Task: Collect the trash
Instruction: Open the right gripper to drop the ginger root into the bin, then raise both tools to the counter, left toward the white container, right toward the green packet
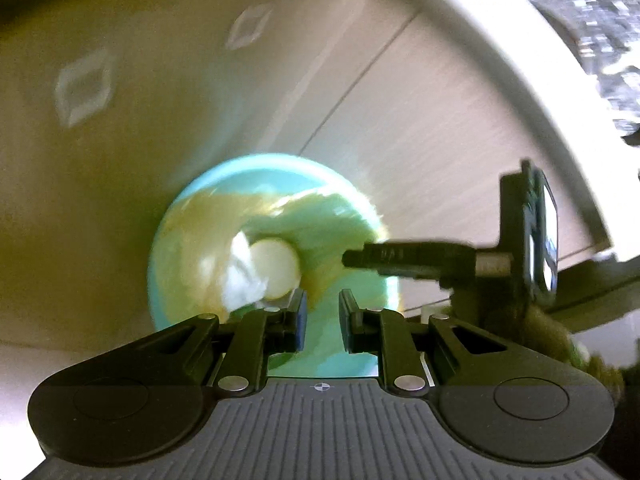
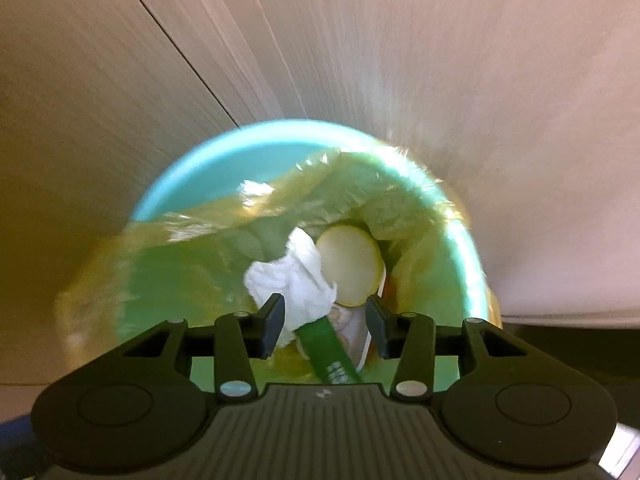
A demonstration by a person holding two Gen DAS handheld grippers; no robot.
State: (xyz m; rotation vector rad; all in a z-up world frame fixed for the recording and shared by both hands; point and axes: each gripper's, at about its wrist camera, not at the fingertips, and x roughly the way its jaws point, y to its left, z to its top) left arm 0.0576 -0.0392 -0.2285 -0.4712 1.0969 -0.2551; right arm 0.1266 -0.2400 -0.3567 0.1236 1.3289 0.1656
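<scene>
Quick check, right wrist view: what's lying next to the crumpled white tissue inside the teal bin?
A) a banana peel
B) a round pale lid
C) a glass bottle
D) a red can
B: a round pale lid lies against the crumpled white tissue inside the teal bin, which is lined with a yellowish bag.

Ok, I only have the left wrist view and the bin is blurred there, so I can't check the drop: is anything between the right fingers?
Observer: A green strip shows in the gap of the right gripper, but neither finger touches it.
Operator: Anything else down there besides the tissue and lid?
Observer: Yes, a white-edged piece beside the strip, inside the teal bin; too hidden to identify.
</scene>
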